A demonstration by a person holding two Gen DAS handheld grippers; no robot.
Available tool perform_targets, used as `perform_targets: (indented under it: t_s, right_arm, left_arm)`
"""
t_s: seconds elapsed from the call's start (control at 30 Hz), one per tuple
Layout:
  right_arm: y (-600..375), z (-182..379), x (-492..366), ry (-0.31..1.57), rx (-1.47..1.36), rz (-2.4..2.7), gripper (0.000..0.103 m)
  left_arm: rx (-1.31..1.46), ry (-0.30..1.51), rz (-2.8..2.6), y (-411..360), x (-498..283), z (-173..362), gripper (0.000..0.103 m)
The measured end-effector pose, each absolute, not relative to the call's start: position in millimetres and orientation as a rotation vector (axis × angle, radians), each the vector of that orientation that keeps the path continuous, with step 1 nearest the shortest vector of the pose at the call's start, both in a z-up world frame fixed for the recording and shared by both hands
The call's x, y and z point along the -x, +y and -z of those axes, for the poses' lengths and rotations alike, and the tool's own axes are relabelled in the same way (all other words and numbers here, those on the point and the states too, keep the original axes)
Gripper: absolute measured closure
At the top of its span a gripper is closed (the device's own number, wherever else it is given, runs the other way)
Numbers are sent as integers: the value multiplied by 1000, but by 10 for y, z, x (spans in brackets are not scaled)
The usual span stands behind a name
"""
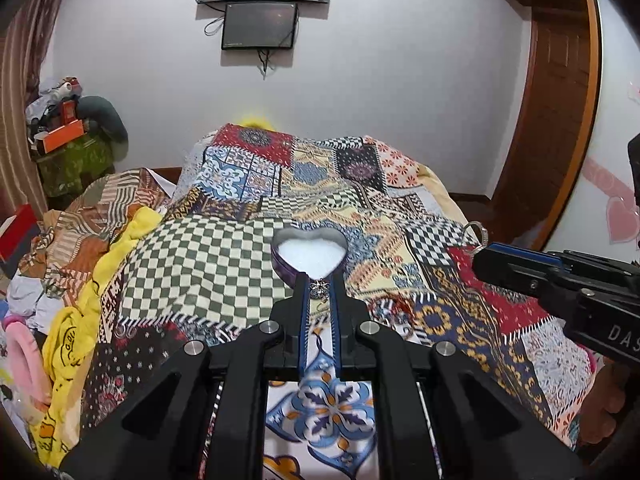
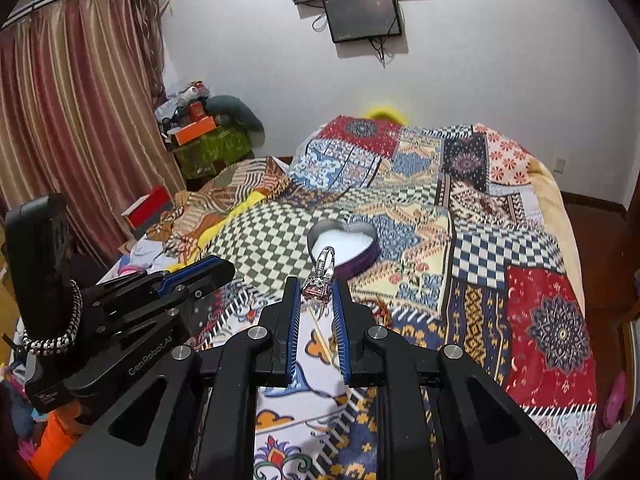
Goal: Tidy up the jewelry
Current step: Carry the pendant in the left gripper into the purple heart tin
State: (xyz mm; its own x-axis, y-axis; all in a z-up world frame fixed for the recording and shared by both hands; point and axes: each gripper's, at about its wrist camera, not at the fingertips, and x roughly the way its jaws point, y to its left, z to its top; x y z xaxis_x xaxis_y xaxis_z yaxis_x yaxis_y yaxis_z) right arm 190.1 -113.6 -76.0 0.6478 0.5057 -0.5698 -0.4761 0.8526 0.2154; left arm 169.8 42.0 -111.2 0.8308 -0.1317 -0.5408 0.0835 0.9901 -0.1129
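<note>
A ring (image 2: 323, 276) is pinched in the right gripper (image 2: 316, 294), a small flower-shaped earring (image 1: 319, 290) in the left gripper (image 1: 319, 294). The heart-shaped box (image 2: 344, 250) lies straight ahead of both, nearest the left, the ring's band pointing toward it.

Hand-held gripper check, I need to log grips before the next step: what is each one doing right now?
Left hand-held gripper: shut on a small sparkly earring.
Right hand-held gripper: shut on a ring with a pink stone.
</note>
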Motion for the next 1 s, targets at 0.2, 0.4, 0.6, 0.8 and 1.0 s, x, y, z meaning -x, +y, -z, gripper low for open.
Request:
perform_targets:
  t_s: [0.2, 0.4, 0.6, 0.8, 1.0]
  right_arm:
    - [-1097, 690, -2060, 631, -45, -542, 88]
    - [-1040, 676, -2261, 609, -34, -522, 88]
    - [-993, 732, -2470, 618, -27, -507, 88]
    - [-915, 805, -2715, 635, -13, -504, 88]
    - [-880, 865, -2971, 665, -4, -516, 88]
  left_arm:
    - [95, 557, 107, 488, -1815, 1051, 95]
    - [91, 545, 94, 521, -2002, 1016, 95]
    - [97, 550, 92, 541, -2246, 1049, 95]
    - [86, 574, 77, 545, -2527, 1136, 95]
    - [101, 612, 72, 598, -2804, 1263, 95]
